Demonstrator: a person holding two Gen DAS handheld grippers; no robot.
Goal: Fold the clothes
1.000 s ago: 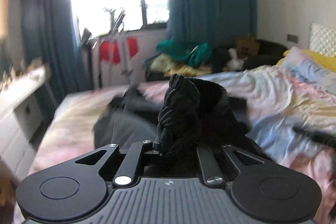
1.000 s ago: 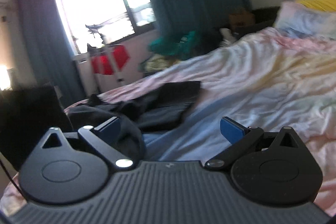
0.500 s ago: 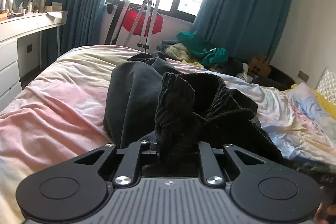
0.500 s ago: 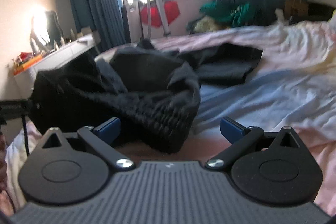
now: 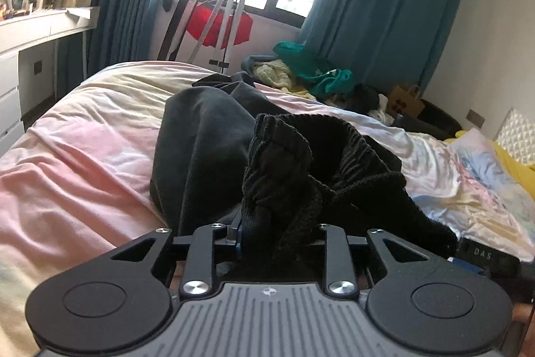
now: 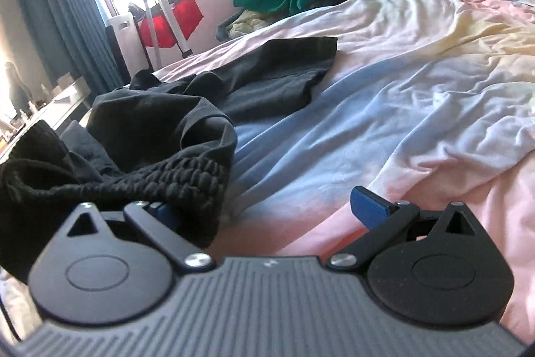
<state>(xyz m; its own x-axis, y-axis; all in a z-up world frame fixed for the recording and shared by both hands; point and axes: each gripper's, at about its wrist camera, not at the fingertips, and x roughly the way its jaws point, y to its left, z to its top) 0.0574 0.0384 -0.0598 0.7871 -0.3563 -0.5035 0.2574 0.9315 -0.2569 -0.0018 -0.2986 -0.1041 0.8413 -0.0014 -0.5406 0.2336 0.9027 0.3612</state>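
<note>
A black garment with a gathered ribbed waistband [image 5: 301, 169] lies crumpled on the bed. My left gripper [image 5: 274, 230] is shut on a bunch of that waistband, which hides its fingertips. In the right wrist view the same waistband [image 6: 174, 176] lies at the left, draped over my left blue pad. My right gripper [image 6: 264, 209] is open, low over the sheet, with the waistband's end between its fingers. The garment's dark legs [image 6: 267, 72] stretch away across the bed.
The bed has a rumpled pink, blue and yellow sheet [image 6: 418, 96]. A white dresser [image 5: 30, 49] stands at the left. A stand with red cloth [image 5: 220, 22] and a pile of green and yellow clothes [image 5: 311, 72] sit under the window.
Both grippers have dropped lower and closer to the bed. The right gripper has moved up to the waistband, whose end now lies over its left pad. The left keeps its hold.
</note>
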